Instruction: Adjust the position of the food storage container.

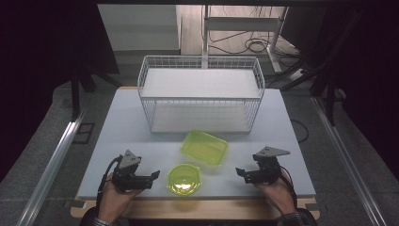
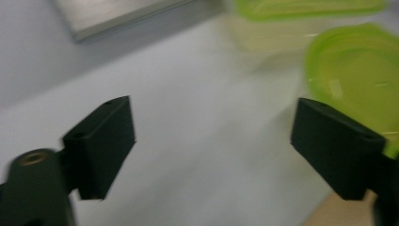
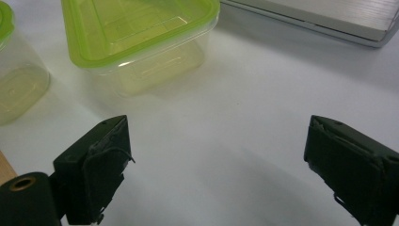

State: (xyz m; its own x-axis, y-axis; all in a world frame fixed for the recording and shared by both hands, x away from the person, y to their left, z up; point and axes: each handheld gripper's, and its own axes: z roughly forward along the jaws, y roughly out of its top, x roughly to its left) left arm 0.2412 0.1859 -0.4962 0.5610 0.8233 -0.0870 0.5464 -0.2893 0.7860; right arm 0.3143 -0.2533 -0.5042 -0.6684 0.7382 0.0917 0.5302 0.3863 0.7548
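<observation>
Two clear plastic boxes with lime-green lids stand near the table's front middle: a rectangular box and, just in front of it, a smaller round box. My left gripper is held a short way left of the round box, jaws open and pointing right at it. In the left gripper view the round box's lid lies past the right jaw, and only bare table lies between the jaws. My right gripper is to the right of both boxes, open and apart from them. Its view has the rectangular box ahead at the upper left.
A white wire basket rack with two levels stands at the back middle of the white table. Its base edge lies ahead of the right gripper. The wooden front edge of the table runs under the person's hands.
</observation>
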